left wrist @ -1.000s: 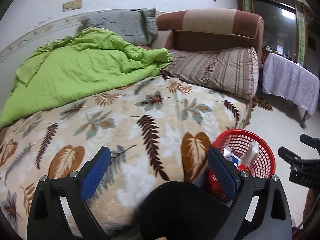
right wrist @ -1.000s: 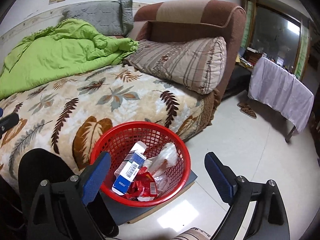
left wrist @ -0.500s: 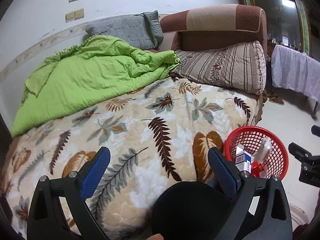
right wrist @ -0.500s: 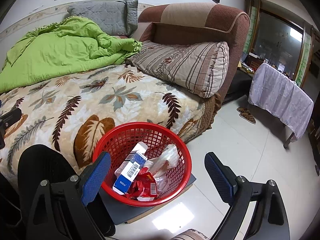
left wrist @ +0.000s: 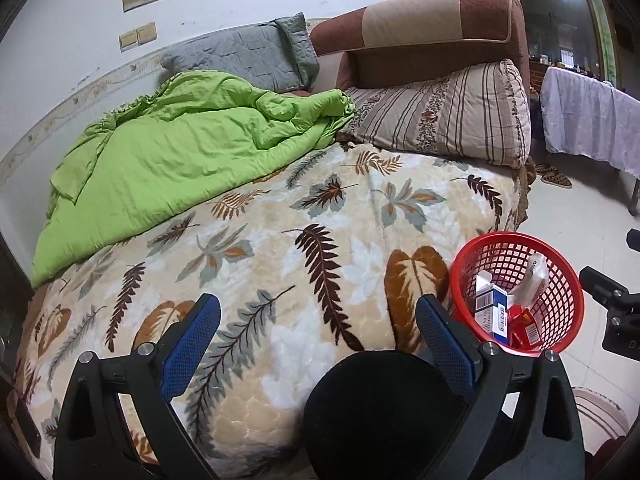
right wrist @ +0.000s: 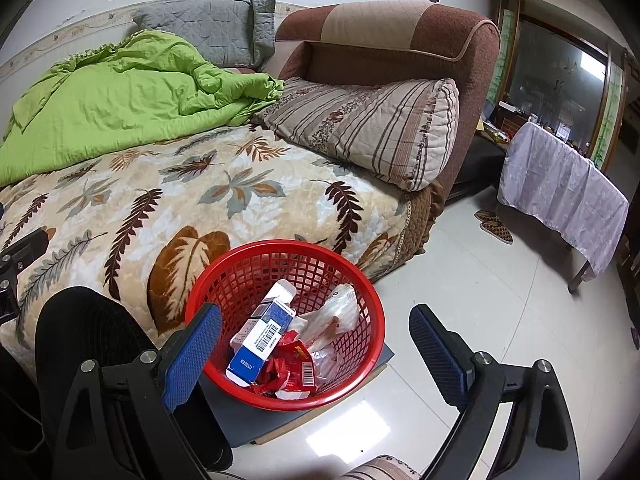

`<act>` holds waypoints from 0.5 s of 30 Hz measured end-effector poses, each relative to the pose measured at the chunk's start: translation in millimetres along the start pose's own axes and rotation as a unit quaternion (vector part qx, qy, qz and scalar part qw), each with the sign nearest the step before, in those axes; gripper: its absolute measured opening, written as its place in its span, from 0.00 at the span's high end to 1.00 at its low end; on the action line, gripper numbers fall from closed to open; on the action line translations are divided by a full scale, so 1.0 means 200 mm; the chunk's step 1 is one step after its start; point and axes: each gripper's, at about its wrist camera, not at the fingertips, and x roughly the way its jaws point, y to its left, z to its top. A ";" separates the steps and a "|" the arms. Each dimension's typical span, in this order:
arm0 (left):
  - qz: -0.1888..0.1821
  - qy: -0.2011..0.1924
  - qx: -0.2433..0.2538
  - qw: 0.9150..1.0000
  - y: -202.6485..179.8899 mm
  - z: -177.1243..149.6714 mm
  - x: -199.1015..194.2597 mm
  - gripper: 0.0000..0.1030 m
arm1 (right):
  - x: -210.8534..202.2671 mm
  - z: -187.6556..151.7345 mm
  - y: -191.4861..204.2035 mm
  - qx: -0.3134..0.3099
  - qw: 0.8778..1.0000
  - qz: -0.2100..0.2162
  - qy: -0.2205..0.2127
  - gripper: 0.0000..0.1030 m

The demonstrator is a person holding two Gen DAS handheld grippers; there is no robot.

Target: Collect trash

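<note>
- The left gripper (left wrist: 318, 344) hangs over the near edge of a bed covered by a cream plush blanket printed with brown and grey leaves (left wrist: 304, 240); its jaws are spread wide and hold nothing.
- The right gripper (right wrist: 316, 350) hangs over a round red plastic mesh basket (right wrist: 356, 280), jaws likewise spread wide and empty.
- The basket stands on a flat grey board (right wrist: 256, 412) on the pale tiled floor (right wrist: 480, 292), just beside the foot of the bed.
- The trash lies inside the basket: a blue-and-white cardboard carton with barcodes (right wrist: 262, 334) leaning against the wall, a crumpled red wrapper (right wrist: 288, 372) under it, and a clear plastic bag (right wrist: 336, 316) to the right.
- In the left wrist view the same basket (left wrist: 516, 240) sits at right, beyond the right finger.
- A crumpled lime-green quilt (left wrist: 172, 160) covers the far left of the bed, with a grey quilted pillow (left wrist: 240, 56) behind it and a striped beige bolster cushion (left wrist: 440, 116) against a brown upholstered headboard (left wrist: 420, 24).
- A black-clad knee (right wrist: 84, 328) shows low in both views.
- A desk draped in a lilac cloth (right wrist: 560, 184) stands well apart at right, patterned slippers (right wrist: 494, 226) near it.
</note>
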 end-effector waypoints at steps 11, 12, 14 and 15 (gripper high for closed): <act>-0.005 0.003 -0.002 1.000 0.00 -0.01 0.00 0.05 | 0.01 -0.02 0.02 -0.003 1.000 0.002 0.002 0.06; -0.005 0.003 -0.002 1.000 0.00 -0.01 0.00 0.05 | 0.01 -0.02 0.02 -0.003 1.000 0.002 0.002 0.06; -0.004 0.003 -0.002 1.000 0.00 -0.01 0.00 0.05 | 0.01 -0.01 0.02 -0.003 1.000 0.002 0.002 0.06; -0.004 0.003 -0.002 1.000 0.00 -0.01 0.00 0.05 | 0.01 -0.02 0.02 -0.003 1.000 0.002 0.002 0.06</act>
